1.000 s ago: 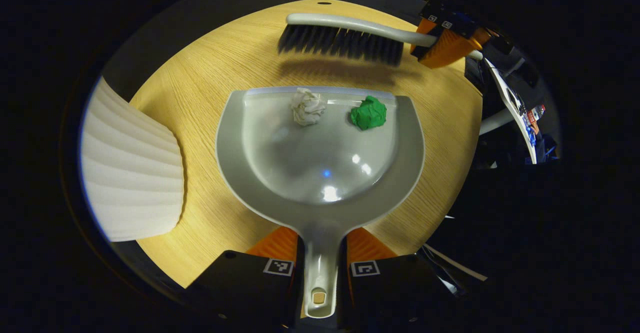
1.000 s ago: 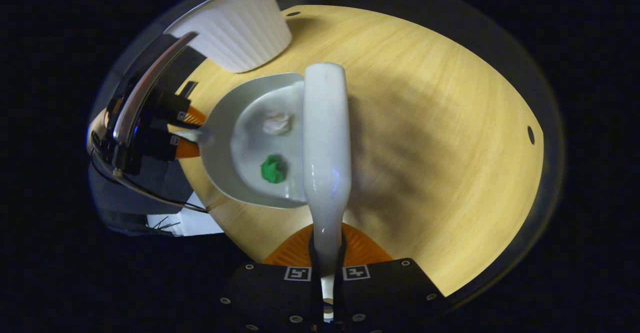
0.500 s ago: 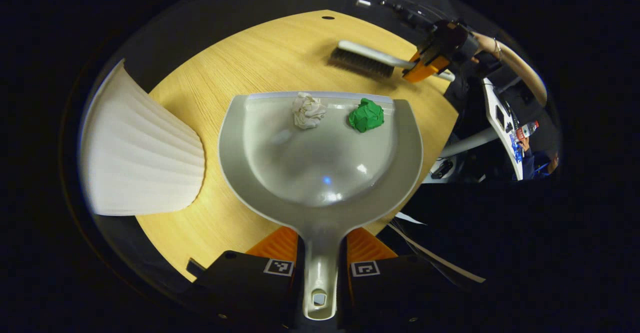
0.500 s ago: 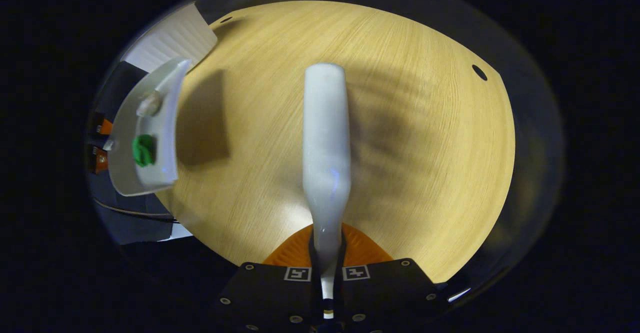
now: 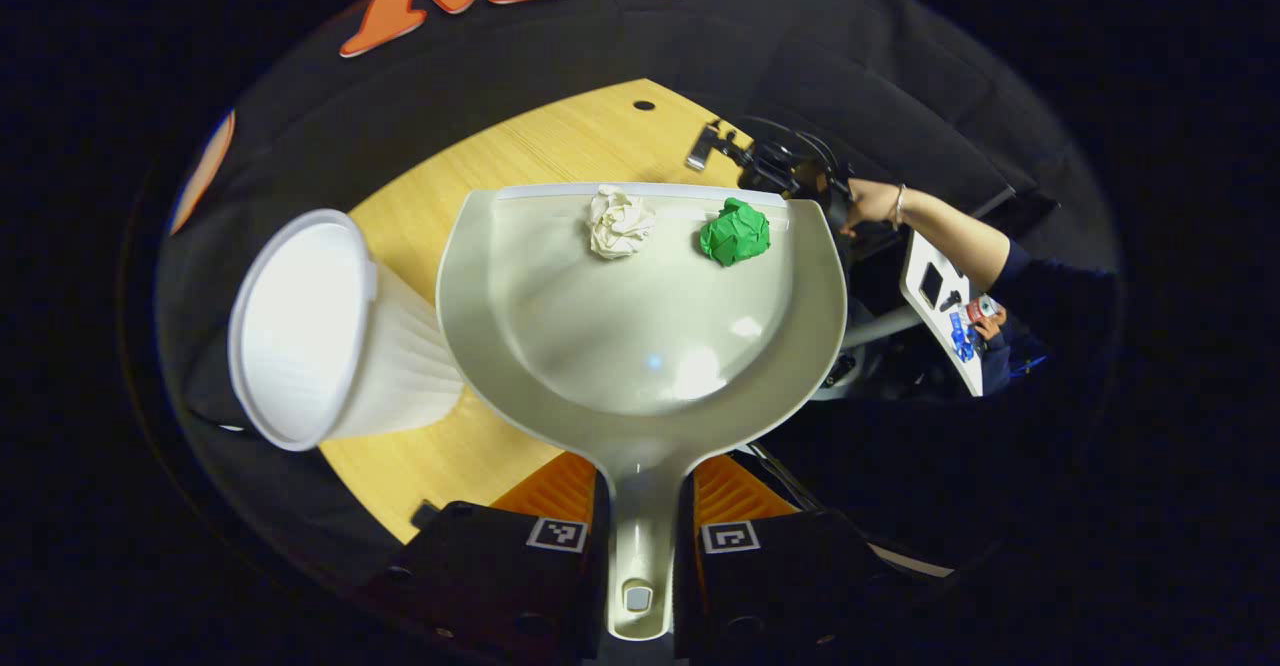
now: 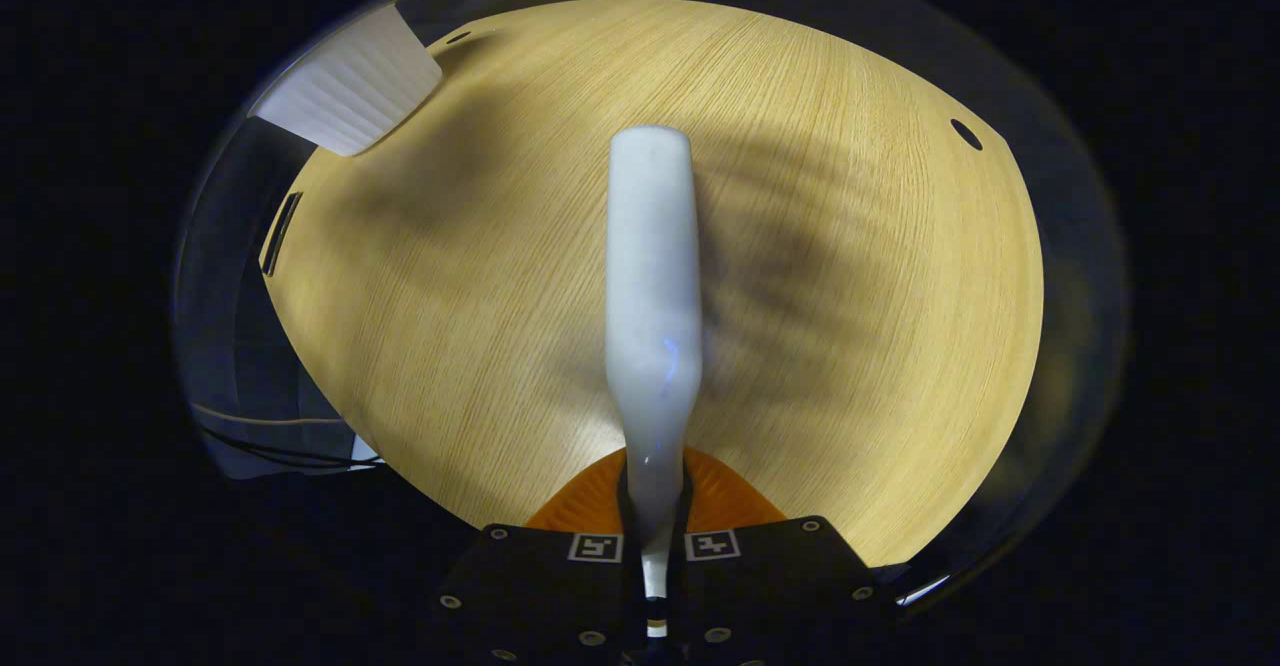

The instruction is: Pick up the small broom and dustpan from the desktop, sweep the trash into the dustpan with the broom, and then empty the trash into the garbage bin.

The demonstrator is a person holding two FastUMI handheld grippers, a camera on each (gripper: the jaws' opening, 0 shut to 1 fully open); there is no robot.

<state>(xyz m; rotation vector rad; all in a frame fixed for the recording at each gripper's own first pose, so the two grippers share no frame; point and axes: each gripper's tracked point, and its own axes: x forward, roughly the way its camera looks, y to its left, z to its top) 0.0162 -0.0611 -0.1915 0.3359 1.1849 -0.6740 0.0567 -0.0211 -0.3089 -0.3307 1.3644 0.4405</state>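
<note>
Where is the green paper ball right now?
In the left gripper view, the green paper ball lies in the dustpan, near its front lip on the right side, beside the white paper ball. The white garbage bin stands to the pan's left.

Left hand-held gripper (image 5: 640, 516) clamped shut, right hand-held gripper (image 6: 655, 531) likewise closed

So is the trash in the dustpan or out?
In: the white wad and green wad both lie inside the dustpan, near its front lip.

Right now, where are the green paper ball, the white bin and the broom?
green paper ball (image 5: 735, 232), left gripper view, its crumpled middle
white bin (image 5: 300, 331), left gripper view, inside wall
broom (image 6: 650, 276), right gripper view, its back
</note>
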